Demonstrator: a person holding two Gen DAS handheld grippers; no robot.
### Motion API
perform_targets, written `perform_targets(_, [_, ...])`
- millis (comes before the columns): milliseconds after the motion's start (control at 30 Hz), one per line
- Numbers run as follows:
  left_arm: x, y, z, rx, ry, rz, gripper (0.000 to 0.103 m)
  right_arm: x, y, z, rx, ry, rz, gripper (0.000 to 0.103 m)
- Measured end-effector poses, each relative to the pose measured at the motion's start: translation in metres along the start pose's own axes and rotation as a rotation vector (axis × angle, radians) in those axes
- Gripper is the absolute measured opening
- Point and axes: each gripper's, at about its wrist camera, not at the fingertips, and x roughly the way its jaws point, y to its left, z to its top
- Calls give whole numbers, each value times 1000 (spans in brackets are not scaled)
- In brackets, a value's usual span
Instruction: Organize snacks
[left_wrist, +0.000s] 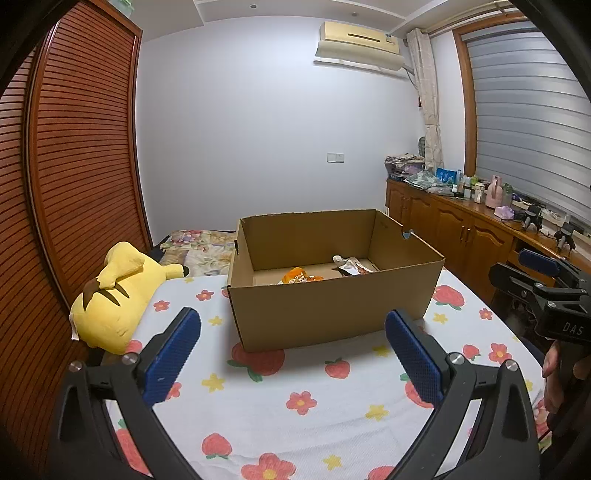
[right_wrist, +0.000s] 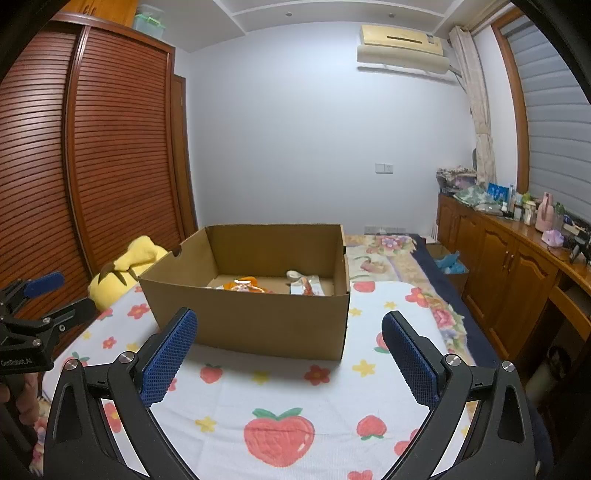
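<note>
An open cardboard box (left_wrist: 328, 306) (right_wrist: 255, 317) stands on the flower-and-strawberry sheet. Inside it lie an orange snack packet (left_wrist: 299, 276) (right_wrist: 245, 284) and a silvery white packet (left_wrist: 349, 265) (right_wrist: 304, 282). My left gripper (left_wrist: 293, 345) hovers open in front of the box, blue pads wide apart, nothing between them. My right gripper (right_wrist: 290, 347) is likewise open and empty, a little back from the box's near wall. In the left wrist view the right gripper's body shows at the right edge; in the right wrist view the left one shows at the left edge.
A yellow plush toy (left_wrist: 110, 295) (right_wrist: 127, 266) lies left of the box by the slatted wardrobe (left_wrist: 74, 166). A wooden cabinet (right_wrist: 509, 266) with bottles and clutter runs along the right. A floral quilt (right_wrist: 384, 254) lies behind the box. A hand (left_wrist: 554, 376) holds the right gripper's handle.
</note>
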Motion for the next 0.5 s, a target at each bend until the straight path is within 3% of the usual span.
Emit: perform_targets(500, [-5, -2, -2, 6, -8, 6, 101, 0, 0, -1, 1, -3, -3, 102])
